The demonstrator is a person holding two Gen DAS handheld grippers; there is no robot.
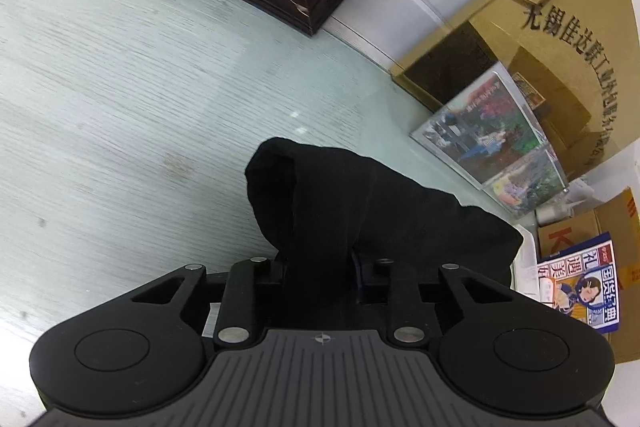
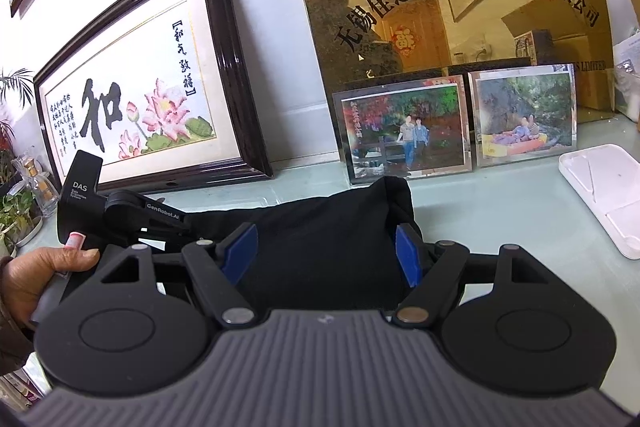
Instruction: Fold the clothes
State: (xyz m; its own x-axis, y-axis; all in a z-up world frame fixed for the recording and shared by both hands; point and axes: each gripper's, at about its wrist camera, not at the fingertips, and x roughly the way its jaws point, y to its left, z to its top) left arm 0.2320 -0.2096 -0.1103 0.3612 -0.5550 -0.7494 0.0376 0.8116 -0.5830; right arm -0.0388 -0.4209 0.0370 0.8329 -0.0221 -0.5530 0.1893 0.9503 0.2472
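A black garment (image 1: pixel 360 203) lies bunched on the pale glass-topped table (image 1: pixel 120 87). My left gripper (image 1: pixel 320 263) is shut on a raised fold of it, and the cloth hides both fingertips. In the right wrist view the same garment (image 2: pixel 320 235) spreads between the blue pads (image 2: pixel 240 251) of my right gripper (image 2: pixel 324 255). Those jaws stand wide open, with the cloth lying between them. A hand (image 2: pixel 36 267) holds the left gripper (image 2: pixel 192 227) at the garment's left end.
A framed lotus picture (image 2: pixel 140 99), a gold plaque (image 2: pixel 460 7) and two photo frames (image 2: pixel 404 127) lean on the back wall. A white tray (image 2: pixel 604 195) sits at the right. Plants and a glass bottle (image 2: pixel 36 183) stand at the left. Cardboard boxes (image 1: pixel 616 227) stand beyond the table's right edge.
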